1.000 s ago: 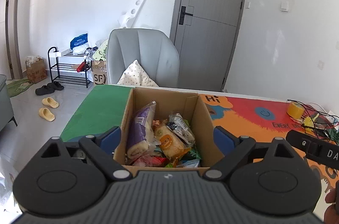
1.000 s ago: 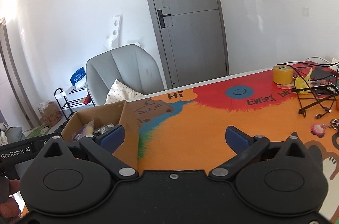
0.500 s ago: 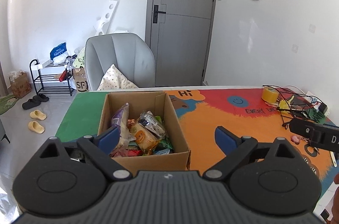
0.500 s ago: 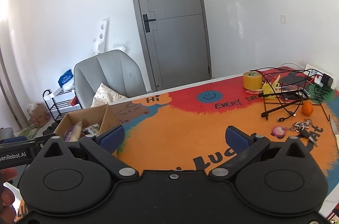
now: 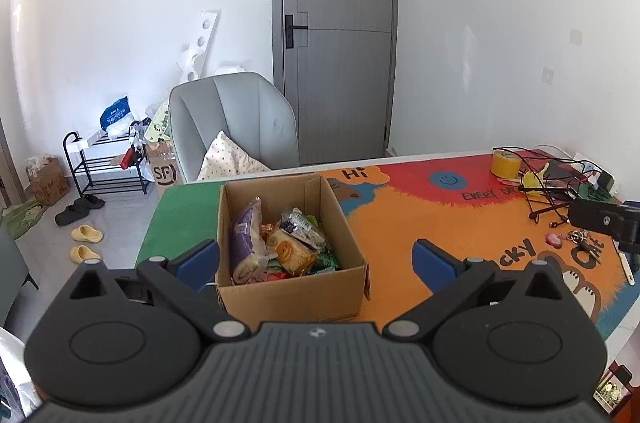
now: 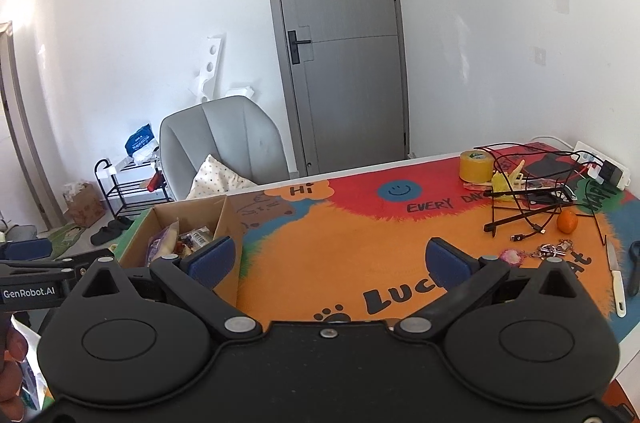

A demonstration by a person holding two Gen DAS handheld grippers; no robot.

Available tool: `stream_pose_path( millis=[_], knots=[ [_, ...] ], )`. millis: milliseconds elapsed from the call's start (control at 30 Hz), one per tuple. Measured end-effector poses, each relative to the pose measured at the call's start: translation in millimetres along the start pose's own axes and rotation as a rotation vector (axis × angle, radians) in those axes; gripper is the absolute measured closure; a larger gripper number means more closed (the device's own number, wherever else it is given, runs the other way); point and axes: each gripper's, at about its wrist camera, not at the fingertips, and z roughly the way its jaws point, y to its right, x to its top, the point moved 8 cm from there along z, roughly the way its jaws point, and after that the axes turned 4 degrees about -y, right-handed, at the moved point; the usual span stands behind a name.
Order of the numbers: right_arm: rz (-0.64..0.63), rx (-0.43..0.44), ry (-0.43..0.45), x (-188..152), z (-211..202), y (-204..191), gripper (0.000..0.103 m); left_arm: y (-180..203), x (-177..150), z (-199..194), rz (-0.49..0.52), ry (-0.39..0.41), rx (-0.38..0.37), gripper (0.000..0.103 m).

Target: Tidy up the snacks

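- The cardboard box (image 5: 292, 283) is sitting open near the left end of the counter (image 5: 400, 235), straddling the green and orange parts of its colourful mat, and it is holding the snacks (image 5: 280, 243): a purple-wrapped roll (image 5: 244, 239) is leaning against its left wall, with an orange-faced packet (image 5: 289, 250) and a dark-printed packet (image 5: 304, 228) lying beside it.
- The left tool (image 5: 316, 263) is hanging above the box's near wall with its blue pads spread wide and nothing between them.
- The right tool (image 6: 332, 259) is hovering over the orange stretch of mat, just right of the box (image 6: 180, 239), likewise released and gripping nothing.
- At the counter's far right, a roll of yellow tape (image 6: 475, 166), a tangle of black cables (image 6: 532, 199), an orange fruit (image 6: 567, 222) and a bunch of keys (image 6: 554, 249) are lying well apart from the box.
- Beyond the counter, a grey chair (image 5: 232, 123) with a spotted cushion (image 5: 228, 161) is standing before a grey door (image 5: 338, 35).
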Motion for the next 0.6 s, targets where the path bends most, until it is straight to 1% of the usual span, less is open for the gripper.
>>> stream_pose_path(
  millis=[67, 167, 400, 600],
  knots=[
    [0.0, 0.014, -0.009, -3, -2, 0, 0.0, -2, -4, -4, -0.003, -0.014, -0.022, 0.001],
    [-0.003, 0.029, -0.042, -10, -6, -2, 0.0, -4, -8, -11, 0.007, -0.007, -0.016, 0.001],
    [-0.058, 0.045, -0.072, -26, -16, -12, 0.0, -8, -15, -16, 0.012, -0.013, -0.025, 0.0],
    [-0.065, 0.042, -0.067, -23, -17, -17, 0.0, -16, -17, -14, -0.005, -0.016, -0.01, 0.0]
  ],
)
